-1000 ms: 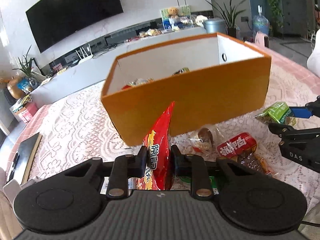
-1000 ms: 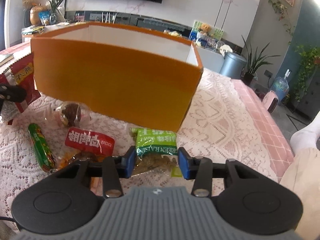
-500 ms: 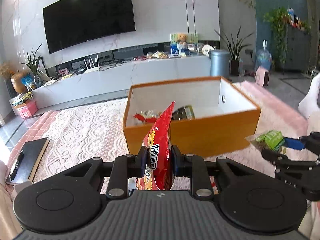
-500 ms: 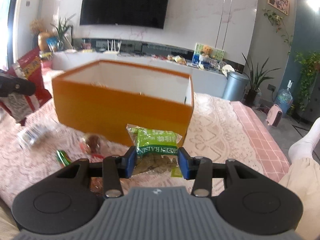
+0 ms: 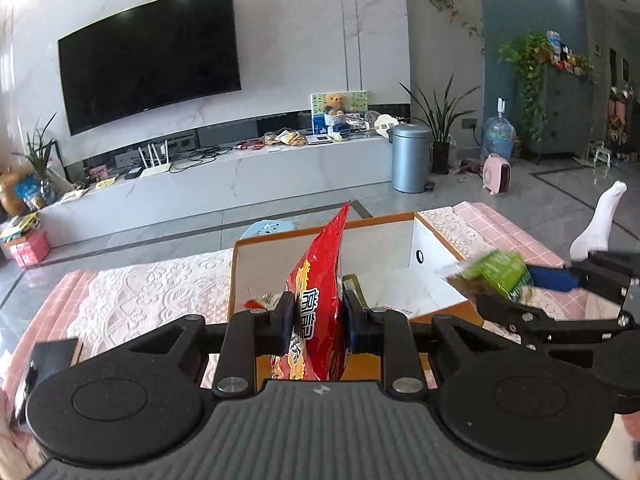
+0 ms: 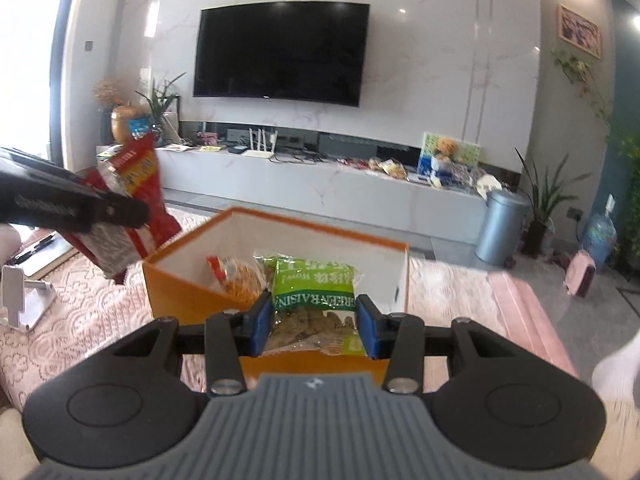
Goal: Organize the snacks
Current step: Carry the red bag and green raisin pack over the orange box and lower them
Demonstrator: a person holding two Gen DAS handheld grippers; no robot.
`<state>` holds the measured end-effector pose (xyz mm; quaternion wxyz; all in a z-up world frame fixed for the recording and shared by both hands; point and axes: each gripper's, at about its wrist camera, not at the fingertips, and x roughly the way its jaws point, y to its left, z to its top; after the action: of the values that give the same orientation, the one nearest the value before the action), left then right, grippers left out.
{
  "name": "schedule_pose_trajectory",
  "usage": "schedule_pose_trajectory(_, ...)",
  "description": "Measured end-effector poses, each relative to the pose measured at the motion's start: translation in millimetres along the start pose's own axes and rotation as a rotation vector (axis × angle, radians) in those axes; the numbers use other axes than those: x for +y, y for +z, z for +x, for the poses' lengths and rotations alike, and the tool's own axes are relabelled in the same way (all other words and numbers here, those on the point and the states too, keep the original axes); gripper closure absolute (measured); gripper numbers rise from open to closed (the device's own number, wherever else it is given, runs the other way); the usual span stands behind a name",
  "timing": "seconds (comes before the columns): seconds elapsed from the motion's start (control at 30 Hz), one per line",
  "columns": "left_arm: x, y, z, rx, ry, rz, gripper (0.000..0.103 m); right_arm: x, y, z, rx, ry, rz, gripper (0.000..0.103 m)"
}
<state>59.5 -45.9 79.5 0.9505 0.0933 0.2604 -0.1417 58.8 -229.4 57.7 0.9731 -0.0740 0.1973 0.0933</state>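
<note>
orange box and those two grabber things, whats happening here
A person is sorting snacks with a handheld gripper in each hand. The left gripper has its jaws clamped on a red snack bag; the right gripper has its jaws clamped on a green raisin packet. Both packets hang in the air at the open orange box, which sits on a lace-covered table and already holds a few snacks. Neither has been dropped in yet.

Box (image 6: 192,300): orange outside, white inside. Chip bag (image 5: 320,292): red, yellow print, white lettering. Raisin pack (image 6: 314,286): bright green, white lettering, clear lower part showing brownish-green contents. Right gripper (image 6: 314,326): black, blue pads. Left gripper (image 5: 316,318): black. Tablecloth (image 6: 80,320): white lace over pink check. Sock (image 5: 598,220): white.
</note>
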Motion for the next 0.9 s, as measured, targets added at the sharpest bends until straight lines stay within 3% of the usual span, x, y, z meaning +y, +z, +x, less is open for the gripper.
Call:
schedule_pose_trajectory(0.17, -6, 8, 18, 0.02, 0.006, 0.063, 0.076, 7, 26, 17, -0.002, 0.008, -0.074, 0.061)
schedule_pose_trajectory(0.37, 3, 18, 41, 0.064, -0.012, 0.06, 0.076, 1, 51, 52, 0.047, 0.022, -0.077, 0.061)
schedule_pose_trajectory(0.7, 31, 21, 98, 0.208, -0.08, -0.06, 0.076, -14, 63, 137, 0.261, 0.08, -0.012, 0.061)
schedule_pose_trajectory(0.9, 32, 12, 130, 0.291, -0.094, -0.052, 0.076, -17, 51, 185, 0.406, 0.099, 0.024, 0.061)
